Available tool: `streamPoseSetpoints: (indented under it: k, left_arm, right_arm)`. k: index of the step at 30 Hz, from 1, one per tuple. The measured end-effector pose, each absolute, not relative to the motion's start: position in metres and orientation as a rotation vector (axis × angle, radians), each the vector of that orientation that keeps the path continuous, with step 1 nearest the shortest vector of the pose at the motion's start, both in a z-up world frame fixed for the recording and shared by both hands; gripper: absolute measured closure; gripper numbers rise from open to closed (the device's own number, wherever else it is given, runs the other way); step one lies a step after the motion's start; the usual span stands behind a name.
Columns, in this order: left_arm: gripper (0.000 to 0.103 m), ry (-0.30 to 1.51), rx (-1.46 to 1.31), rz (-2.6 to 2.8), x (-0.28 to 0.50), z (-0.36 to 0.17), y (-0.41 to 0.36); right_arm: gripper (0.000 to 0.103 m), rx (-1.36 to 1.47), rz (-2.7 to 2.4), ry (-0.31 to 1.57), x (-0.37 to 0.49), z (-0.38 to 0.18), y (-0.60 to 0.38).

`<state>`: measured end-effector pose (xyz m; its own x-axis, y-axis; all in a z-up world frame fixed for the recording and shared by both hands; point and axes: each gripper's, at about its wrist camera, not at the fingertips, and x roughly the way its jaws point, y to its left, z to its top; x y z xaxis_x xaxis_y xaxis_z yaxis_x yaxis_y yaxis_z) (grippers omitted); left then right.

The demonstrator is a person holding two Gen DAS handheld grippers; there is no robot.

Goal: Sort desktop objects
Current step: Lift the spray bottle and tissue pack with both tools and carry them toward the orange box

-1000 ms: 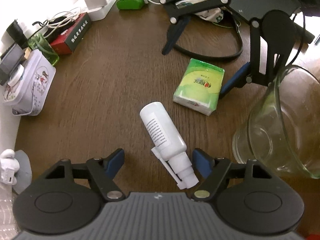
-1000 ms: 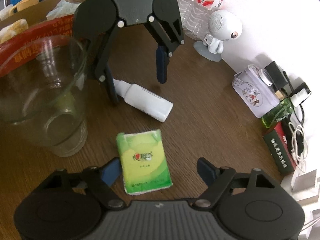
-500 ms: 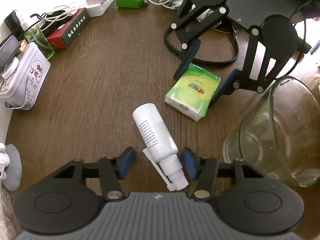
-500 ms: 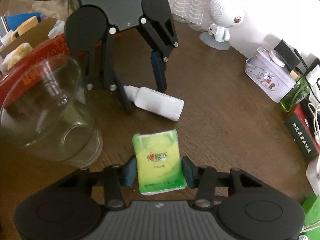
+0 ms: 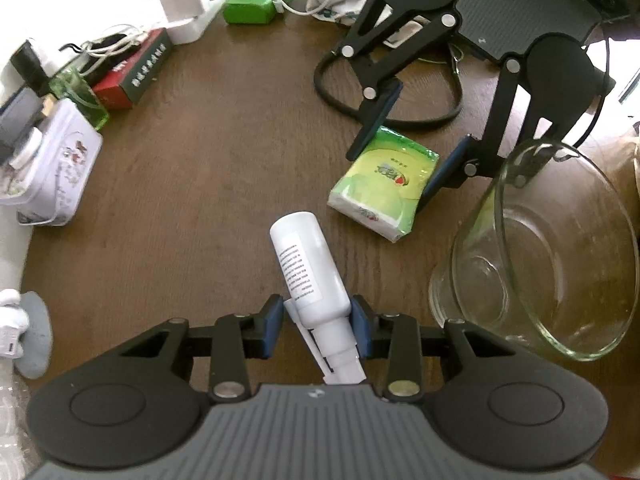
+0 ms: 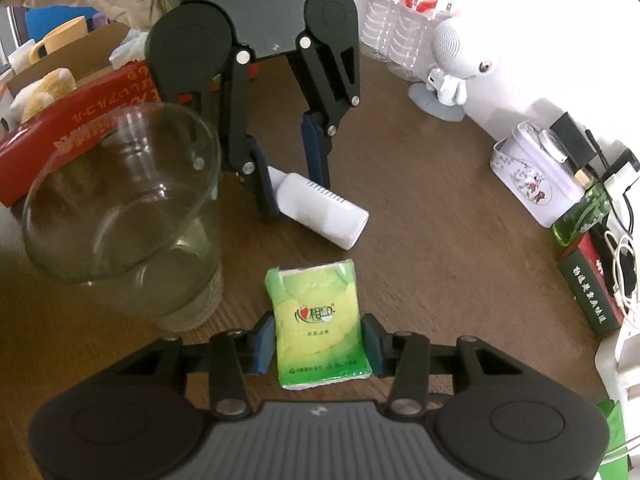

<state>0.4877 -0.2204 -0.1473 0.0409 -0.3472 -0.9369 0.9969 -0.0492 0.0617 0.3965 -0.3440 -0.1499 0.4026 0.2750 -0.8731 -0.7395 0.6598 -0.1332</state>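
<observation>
A white spray bottle (image 5: 308, 268) lies on the brown desk, and my left gripper (image 5: 318, 326) is shut on its neck end; it also shows in the right wrist view (image 6: 320, 210), between the left gripper's fingers (image 6: 316, 152). A green tissue pack (image 6: 318, 322) lies flat, and my right gripper (image 6: 318, 338) is shut on its sides. In the left wrist view the pack (image 5: 384, 182) sits between the right gripper's fingers (image 5: 376, 120). A large glass bowl (image 5: 540, 252) stands right of the bottle; in the right wrist view the bowl (image 6: 120, 208) is left of the pack.
A white tin (image 5: 52, 168), a green glass bottle (image 5: 80, 96), a red box (image 5: 134, 70), chargers and cables (image 5: 184, 0) line the far left edge. A black cable loop (image 5: 384, 92) lies behind the pack. A white robot figure (image 6: 452, 68) and water bottles (image 6: 400, 8) stand at the desk edge.
Both grippers have closed: the left onto the white bottle's neck end, the right onto the tissue pack. The right gripper moved forward over the pack.
</observation>
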Motion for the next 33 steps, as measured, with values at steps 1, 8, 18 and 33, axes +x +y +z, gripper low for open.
streamPoseSetpoints:
  k: [1, 8, 18, 33]
  left_arm:
    - [0.066, 0.868, 1.013, -1.349, 0.487, -0.144, -0.219]
    - [0.066, 0.837, 1.022, -1.296, 0.481, -0.123, -0.210]
    - [0.066, 0.794, 1.023, -1.219, 0.447, -0.096, -0.188]
    - [0.066, 0.769, 0.970, -1.068, 0.379, -0.059, -0.139]
  right_arm:
    - [0.059, -0.568, 0.682, 0.949, 0.396, -0.148, -0.344]
    - [0.059, -0.604, 0.650, 0.908, 0.391, -0.134, -0.342]
    - [0.059, -0.672, 0.575, 0.883, 0.367, -0.116, -0.337]
    - [0.059, -0.623, 0.463, 0.901, 0.311, -0.095, -0.333]
